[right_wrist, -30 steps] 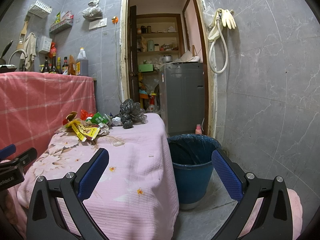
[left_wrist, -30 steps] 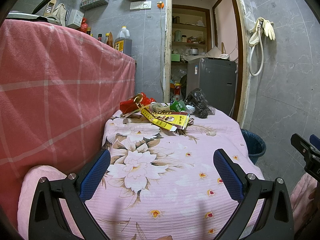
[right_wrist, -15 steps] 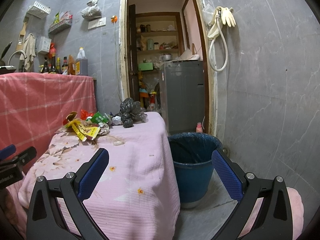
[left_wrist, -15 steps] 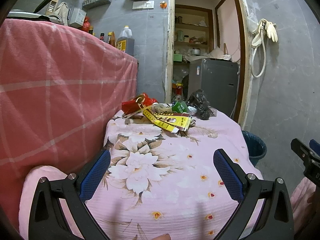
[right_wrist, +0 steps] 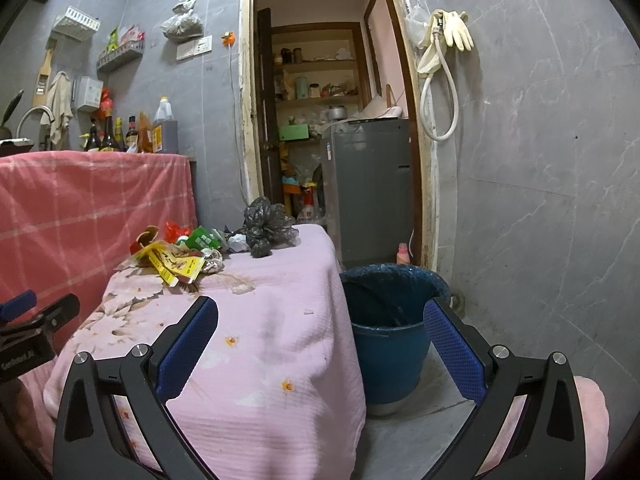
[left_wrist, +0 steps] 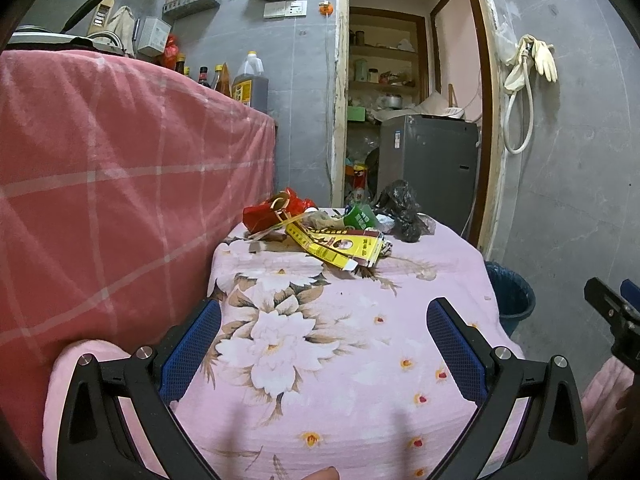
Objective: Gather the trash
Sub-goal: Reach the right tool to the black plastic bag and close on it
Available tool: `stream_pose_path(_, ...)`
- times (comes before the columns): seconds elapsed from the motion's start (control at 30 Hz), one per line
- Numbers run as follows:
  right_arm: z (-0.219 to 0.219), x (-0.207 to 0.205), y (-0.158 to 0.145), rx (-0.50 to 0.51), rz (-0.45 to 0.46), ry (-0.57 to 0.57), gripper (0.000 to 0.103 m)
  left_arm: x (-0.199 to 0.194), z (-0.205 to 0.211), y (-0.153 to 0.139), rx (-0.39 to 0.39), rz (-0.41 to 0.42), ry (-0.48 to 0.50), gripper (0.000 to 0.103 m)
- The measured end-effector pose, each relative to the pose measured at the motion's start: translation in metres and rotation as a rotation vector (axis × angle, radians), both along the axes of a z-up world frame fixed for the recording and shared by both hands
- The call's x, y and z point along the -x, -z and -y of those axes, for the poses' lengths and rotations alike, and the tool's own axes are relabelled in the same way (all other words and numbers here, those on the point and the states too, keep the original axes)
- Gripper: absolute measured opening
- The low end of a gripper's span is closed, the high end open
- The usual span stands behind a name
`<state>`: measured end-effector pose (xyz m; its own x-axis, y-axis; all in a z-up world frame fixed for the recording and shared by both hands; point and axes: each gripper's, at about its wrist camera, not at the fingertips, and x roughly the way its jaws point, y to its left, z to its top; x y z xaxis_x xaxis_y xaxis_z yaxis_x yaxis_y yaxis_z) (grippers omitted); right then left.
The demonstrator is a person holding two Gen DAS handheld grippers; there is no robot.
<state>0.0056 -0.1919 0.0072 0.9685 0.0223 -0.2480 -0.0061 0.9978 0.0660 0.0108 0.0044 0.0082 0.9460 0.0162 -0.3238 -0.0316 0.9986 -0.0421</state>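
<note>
A heap of trash lies at the far end of the pink flowered table (left_wrist: 320, 352): a yellow carton (left_wrist: 340, 246), a red wrapper (left_wrist: 264, 216), a green packet (left_wrist: 362, 218) and a crumpled black bag (left_wrist: 404, 210). The right wrist view shows the same carton (right_wrist: 176, 264) and black bag (right_wrist: 266, 226). A blue bin (right_wrist: 390, 320) with a liner stands on the floor right of the table. My left gripper (left_wrist: 324, 344) is open and empty over the table's near end. My right gripper (right_wrist: 320, 340) is open and empty, near the table's right corner and the bin.
A red checked cloth (left_wrist: 112, 184) covers a counter at the left, with bottles (left_wrist: 248, 84) on top. A doorway behind the table shows a grey appliance (left_wrist: 428, 160). A hose and gloves (right_wrist: 444, 60) hang on the grey tiled wall at the right.
Both grippers have stayed open. The left view has shifted slightly, with the trash heap sitting a little lower in frame. The right view is nearly unchanged.
</note>
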Motion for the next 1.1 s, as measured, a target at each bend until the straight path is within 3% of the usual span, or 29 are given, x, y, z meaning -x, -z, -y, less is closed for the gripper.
stream_pose_path(0.57, -0.003, -0.043, -0.024, -0.018, 0.004, -0.063, 0.103, -0.039, -0.013, -0.028, -0.003, 0.005, -0.040, 0.101)
stream_pose_path(1.1, -0.015, -0.132, -0.042, -0.030, -0.001, -0.179, 0.103, -0.115, -0.041, -0.031, 0.019, -0.079, -0.111, 0.101)
